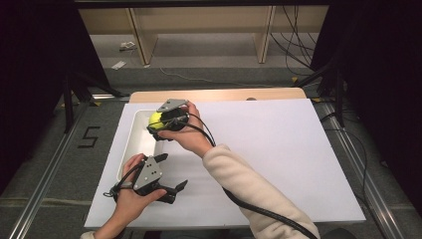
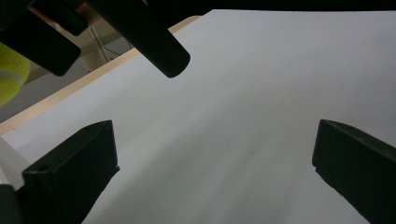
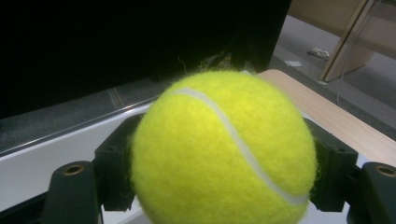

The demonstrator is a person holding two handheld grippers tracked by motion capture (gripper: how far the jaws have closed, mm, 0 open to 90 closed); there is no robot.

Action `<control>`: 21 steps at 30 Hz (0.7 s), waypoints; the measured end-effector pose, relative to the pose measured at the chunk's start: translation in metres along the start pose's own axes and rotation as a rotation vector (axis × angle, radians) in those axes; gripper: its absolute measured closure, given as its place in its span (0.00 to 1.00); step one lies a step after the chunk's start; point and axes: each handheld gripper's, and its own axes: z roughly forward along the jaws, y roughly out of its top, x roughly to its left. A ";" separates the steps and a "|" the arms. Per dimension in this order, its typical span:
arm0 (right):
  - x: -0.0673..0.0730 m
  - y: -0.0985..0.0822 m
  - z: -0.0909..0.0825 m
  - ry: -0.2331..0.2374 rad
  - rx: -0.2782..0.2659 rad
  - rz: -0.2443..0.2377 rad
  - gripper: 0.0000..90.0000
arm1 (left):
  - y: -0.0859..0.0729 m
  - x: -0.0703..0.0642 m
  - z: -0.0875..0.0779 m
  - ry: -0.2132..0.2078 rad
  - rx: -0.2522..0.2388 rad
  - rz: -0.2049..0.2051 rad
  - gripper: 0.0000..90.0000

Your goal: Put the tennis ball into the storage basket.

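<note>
Right gripper, unbranded tennis ball

A big white sheet covers most of the table. Only a strip of bare wood shows along the far edge. Past the table, the floor is grey. Wooden shelf legs stand on it. Thin black wires hang down at the far right. A number 5 is marked on the floor to the left.
</note>
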 end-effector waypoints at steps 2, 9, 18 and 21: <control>0.000 0.000 0.000 -0.001 0.000 0.000 0.30 | 0.000 0.000 0.000 0.000 0.000 0.000 0.00; 0.000 0.001 0.000 -0.003 0.005 -0.003 0.30 | 0.000 0.000 0.000 -0.001 0.000 0.001 0.00; 0.000 0.002 0.002 -0.004 0.009 0.000 0.30 | 0.000 -0.001 0.000 -0.002 0.000 -0.002 0.00; 0.000 0.002 0.003 -0.003 0.011 0.002 0.30 | 0.000 0.000 0.000 -0.002 0.000 0.000 0.00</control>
